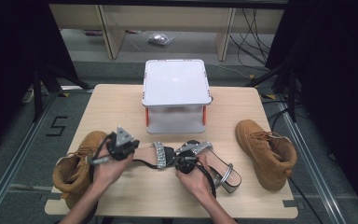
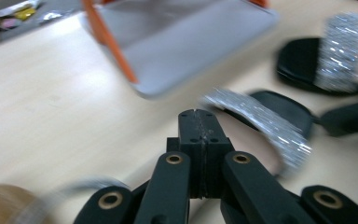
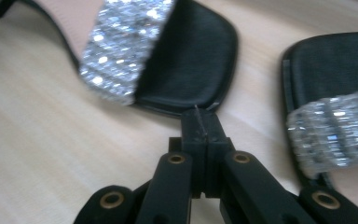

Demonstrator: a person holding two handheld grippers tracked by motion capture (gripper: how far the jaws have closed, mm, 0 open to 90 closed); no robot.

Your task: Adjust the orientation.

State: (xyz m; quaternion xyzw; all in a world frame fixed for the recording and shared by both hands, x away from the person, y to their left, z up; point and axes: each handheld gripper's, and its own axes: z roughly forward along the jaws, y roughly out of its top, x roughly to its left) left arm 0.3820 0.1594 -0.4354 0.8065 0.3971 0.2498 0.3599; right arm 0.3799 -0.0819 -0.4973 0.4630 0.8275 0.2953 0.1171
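Two black sandals with silver glitter straps lie at the middle of the table, the left sandal (image 1: pixel 159 154) and the right sandal (image 1: pixel 220 169), which has a block heel. My left gripper (image 1: pixel 129 144) is shut and empty, just left of the left sandal. In the left gripper view its shut jaws (image 2: pixel 198 115) hover above the wood, with one glitter strap (image 2: pixel 261 125) close on the right. My right gripper (image 1: pixel 186 161) sits between the sandals. Its shut jaws (image 3: pixel 199 114) reach the rim of a black toe sole (image 3: pixel 191 60); the other sandal (image 3: pixel 335 70) lies to the right.
A white two-tier rack (image 1: pixel 176 81) with orange posts stands at the back centre of the table (image 1: pixel 116 102). One tan boot (image 1: pixel 79 165) lies at the front left corner under my left forearm, a second tan boot (image 1: pixel 266 151) at the right. Cables cross the floor behind.
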